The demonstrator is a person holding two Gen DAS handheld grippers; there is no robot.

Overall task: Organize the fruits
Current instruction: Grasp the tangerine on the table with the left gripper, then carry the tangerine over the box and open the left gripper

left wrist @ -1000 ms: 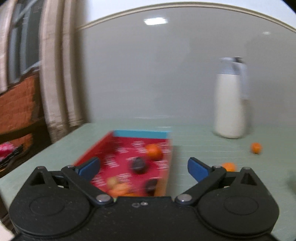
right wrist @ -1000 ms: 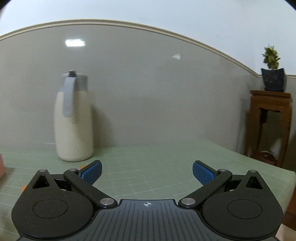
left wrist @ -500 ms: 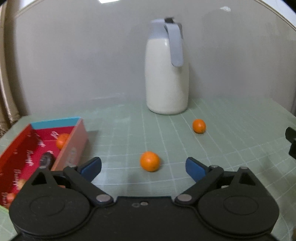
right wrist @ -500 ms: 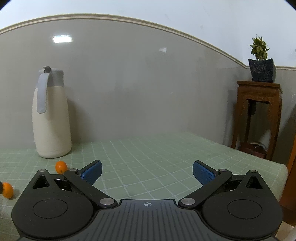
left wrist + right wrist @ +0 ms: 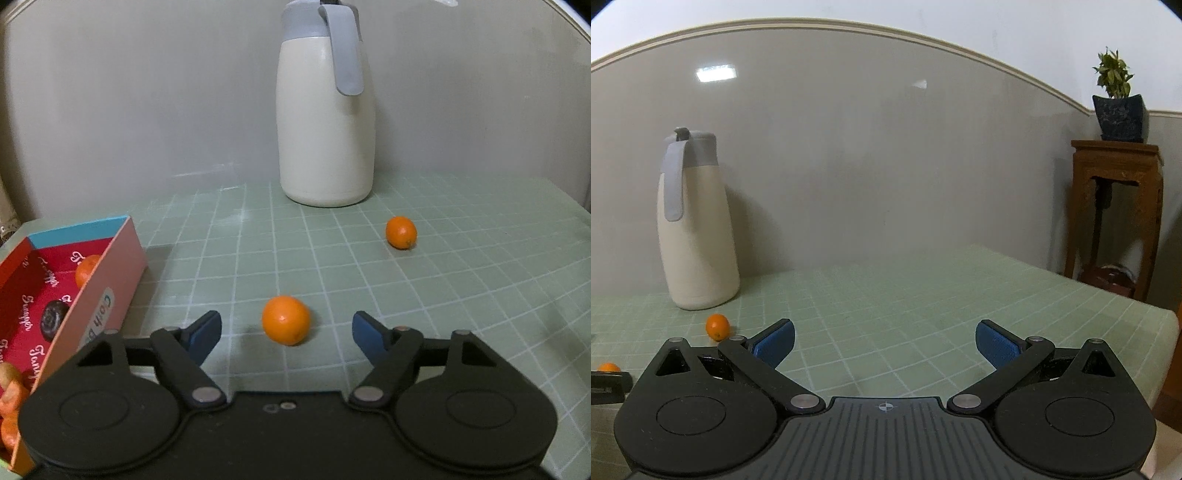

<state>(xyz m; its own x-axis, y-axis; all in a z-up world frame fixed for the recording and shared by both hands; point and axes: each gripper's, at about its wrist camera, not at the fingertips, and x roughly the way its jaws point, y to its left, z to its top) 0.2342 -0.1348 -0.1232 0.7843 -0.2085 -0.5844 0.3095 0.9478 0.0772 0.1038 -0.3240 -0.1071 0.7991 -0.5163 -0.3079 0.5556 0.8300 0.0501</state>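
- Left wrist view: left gripper [image 5: 287,334] tilted down at the green gridded table [image 5: 461,295]. Jaws apart but just been closing; the near orange [image 5: 286,319] sits between the blue pads, clear gap on both sides, pads not touching it.
- A second ago this view was blurred and aimed at the red box, with the oranges off at 3 o'clock. It has since swung across; half a second ago the near orange already lay between wider jaws, and now it looks larger and closer.
- Red box [image 5: 110,280] now at 9 o'clock, open, with fruit inside: an orange [image 5: 86,269], a dark fruit [image 5: 54,318], and more orange pieces at the lower left edge.
- Far orange [image 5: 401,232] loose at 1 o'clock, near the base of the cream jug [image 5: 325,122], not touching it.
- Judgement: pick-up step on the near orange; pinch not yet made. Two fruits left outside the box.
- Right wrist view: right gripper [image 5: 884,343] jaws wide apart, nothing between them, over bare table.
- View has panned right over the last second; the jug has slid toward 9 o'clock.
- Far orange [image 5: 717,326] at 9 o'clock beside the left pad; a sliver of the near orange [image 5: 608,367] at the left edge, above a dark piece, likely the other gripper.
- Wooden stand [image 5: 1115,206] with potted plant [image 5: 1117,103] at 2 o'clock.
- Judgement: right hand idle, fairly placed for the far orange.
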